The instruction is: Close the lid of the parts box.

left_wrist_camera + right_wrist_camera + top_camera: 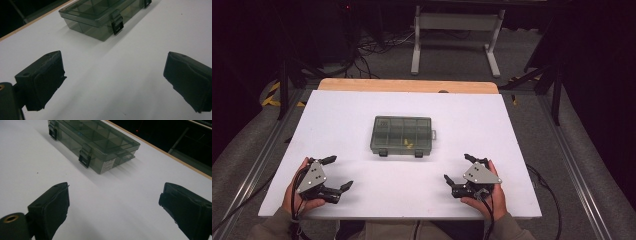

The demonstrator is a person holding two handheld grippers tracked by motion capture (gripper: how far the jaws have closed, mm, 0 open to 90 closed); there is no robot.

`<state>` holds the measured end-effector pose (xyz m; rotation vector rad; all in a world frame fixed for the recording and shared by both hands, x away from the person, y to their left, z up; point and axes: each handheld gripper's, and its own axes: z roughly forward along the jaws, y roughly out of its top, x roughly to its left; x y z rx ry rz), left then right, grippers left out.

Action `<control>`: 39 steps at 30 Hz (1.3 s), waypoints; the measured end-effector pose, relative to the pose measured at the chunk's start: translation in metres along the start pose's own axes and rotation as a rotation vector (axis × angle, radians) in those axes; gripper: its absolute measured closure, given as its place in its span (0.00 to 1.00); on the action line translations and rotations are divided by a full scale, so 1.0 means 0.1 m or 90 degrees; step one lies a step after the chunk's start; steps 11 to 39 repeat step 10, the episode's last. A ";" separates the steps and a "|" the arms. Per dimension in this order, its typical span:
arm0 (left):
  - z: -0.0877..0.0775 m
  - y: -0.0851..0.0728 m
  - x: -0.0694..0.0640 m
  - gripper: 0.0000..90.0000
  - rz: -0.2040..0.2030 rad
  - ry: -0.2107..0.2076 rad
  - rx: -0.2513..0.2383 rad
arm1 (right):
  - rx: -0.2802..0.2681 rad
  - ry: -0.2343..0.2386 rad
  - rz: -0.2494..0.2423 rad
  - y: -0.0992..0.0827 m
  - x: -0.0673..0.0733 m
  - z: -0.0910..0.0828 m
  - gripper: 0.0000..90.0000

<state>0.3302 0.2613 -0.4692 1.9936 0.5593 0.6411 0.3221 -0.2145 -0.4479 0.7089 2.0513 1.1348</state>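
Note:
A smoky translucent compartment box (402,135) lies at the middle of the white table (512,130), lid down, with two black latches on its near side. Something small and yellow (408,143) shows through the lid. My left gripper (340,172) rests near the front left, open, with nothing between its jaws. My right gripper (457,167) rests near the front right, also open and empty. In the left gripper view the box (100,12) lies ahead, beyond the wide-apart fingers (47,77). In the right gripper view the box (97,142) lies ahead to the left of the gripper (113,202).
A wooden strip (407,86) runs along the table's far edge. Behind it on the floor stand a white frame (457,30) and loose cables (372,47). Metal rails (572,165) flank the table. Bare white surface surrounds the box.

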 end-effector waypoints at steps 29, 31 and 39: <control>0.00 -0.01 0.04 0.05 -0.012 0.004 0.001 | 0.002 -0.007 -0.003 0.02 -0.03 0.01 0.10; 0.00 -0.01 0.04 0.05 -0.012 0.004 0.001 | 0.002 -0.007 -0.003 0.02 -0.03 0.01 0.10; 0.00 -0.01 0.04 0.05 -0.012 0.004 0.001 | 0.002 -0.007 -0.003 0.02 -0.03 0.01 0.10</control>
